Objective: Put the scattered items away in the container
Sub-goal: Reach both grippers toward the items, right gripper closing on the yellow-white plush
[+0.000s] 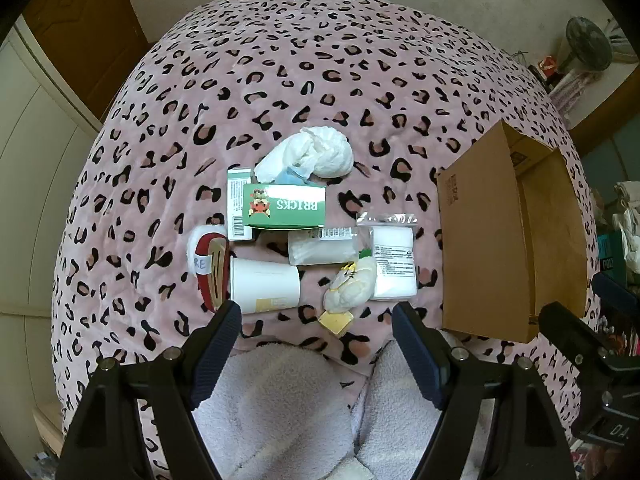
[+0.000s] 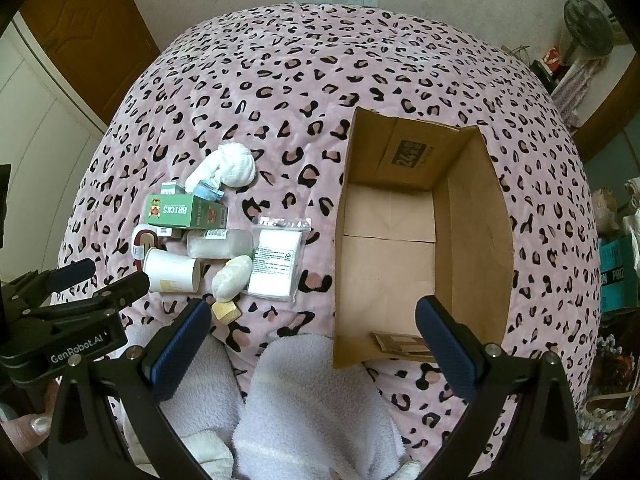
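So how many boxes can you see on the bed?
3. The big cardboard box sits open on the right. The green Bricks box lies in the pile, on a white-green box. More could hide underneath.

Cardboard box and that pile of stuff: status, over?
Left hand-held gripper and right hand-held gripper open, empty. Cardboard box open, nothing tidied in. Pile untouched on blanket. Nothing blocking.

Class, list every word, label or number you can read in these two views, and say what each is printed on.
"BRICKS": green box, printed upside down.
"GenRobot.AI": left gripper, on its body.
"RE": white band on the red item, partly hidden.
Large print inside the cardboard box: upside down, not legible.
Zip bag label and bottle label: too small.
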`<action>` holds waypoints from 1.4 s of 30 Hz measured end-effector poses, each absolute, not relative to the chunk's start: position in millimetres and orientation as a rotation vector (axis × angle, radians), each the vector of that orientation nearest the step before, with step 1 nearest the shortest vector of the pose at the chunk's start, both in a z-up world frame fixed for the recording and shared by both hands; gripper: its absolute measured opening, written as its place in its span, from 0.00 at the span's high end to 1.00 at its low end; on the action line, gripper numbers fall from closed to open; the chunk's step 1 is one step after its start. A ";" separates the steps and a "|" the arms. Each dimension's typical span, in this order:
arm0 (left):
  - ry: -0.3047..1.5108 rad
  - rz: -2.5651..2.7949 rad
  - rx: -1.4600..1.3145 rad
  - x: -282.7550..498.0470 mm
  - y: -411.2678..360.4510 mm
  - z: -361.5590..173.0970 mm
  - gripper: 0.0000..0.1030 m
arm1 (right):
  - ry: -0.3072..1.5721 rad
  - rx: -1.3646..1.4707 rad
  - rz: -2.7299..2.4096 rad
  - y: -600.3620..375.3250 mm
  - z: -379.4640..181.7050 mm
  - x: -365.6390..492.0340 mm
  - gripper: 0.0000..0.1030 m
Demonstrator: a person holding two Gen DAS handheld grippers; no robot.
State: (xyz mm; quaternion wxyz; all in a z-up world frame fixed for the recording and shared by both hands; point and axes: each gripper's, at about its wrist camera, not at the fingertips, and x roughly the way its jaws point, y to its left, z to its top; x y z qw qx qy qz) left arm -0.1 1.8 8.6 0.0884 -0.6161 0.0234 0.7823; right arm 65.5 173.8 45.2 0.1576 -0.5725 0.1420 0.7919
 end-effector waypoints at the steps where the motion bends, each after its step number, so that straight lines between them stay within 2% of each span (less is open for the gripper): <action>1: 0.070 2.329 -1.834 -0.3 2.0 8.5 0.22 | 0.407 -1.638 2.265 173.9 44.8 65.1 0.00; 21: 0.125 2.280 -1.806 0.5 1.8 1.7 0.22 | 0.418 -1.636 2.261 175.1 43.3 63.3 0.00; 26: 0.106 2.309 -1.820 -3.1 -33.9 -12.6 0.22 | 0.405 -1.639 2.304 160.9 32.1 62.0 0.00; 33: -0.028 2.392 -1.879 -9.3 -122.1 -44.4 0.22 | 0.364 -1.704 2.422 123.3 20.7 40.0 0.00; 41: -0.144 2.359 -1.905 -24.3 -164.3 -97.8 0.22 | 0.461 -1.824 2.359 95.7 -47.5 12.6 0.02; 42: -0.141 2.348 -1.898 -27.6 -163.2 -105.1 0.22 | 0.491 -1.824 2.342 96.9 -57.7 11.2 0.06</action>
